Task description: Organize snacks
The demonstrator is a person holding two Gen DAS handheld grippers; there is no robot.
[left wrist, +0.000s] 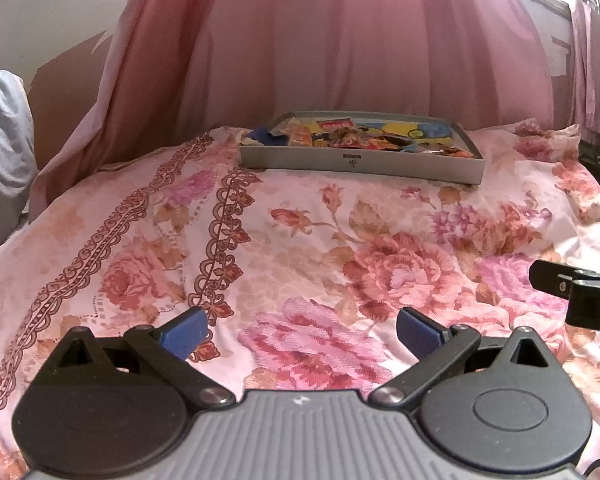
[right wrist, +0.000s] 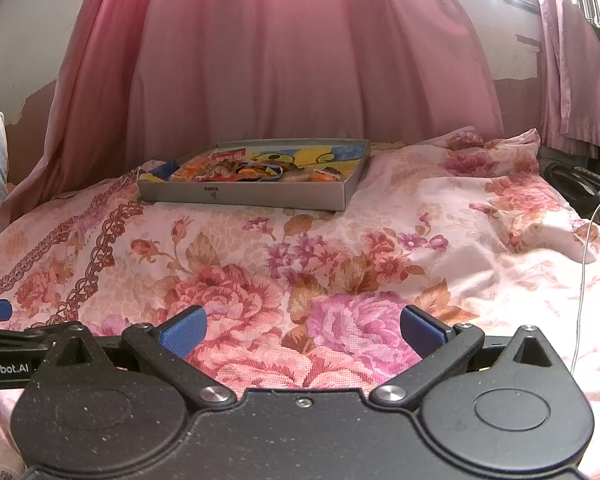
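We hold both the left gripper (left wrist: 302,334) and right gripper (right wrist: 303,332) wide, empty; next, reach far to the snack tray (left wrist: 360,162).

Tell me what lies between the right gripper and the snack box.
Only bare floral bedsheet lies between the open right gripper and the grey snack box; nothing rests on that stretch. The right wrist view shows it best.

Both grippers are just hanging low at the bottom of their frames. Left gripper (left wrist: 302,334) has its blue pads spread wide, nothing between them. Right gripper (right wrist: 303,332) is the same, gaping and empty, side by side with the left.
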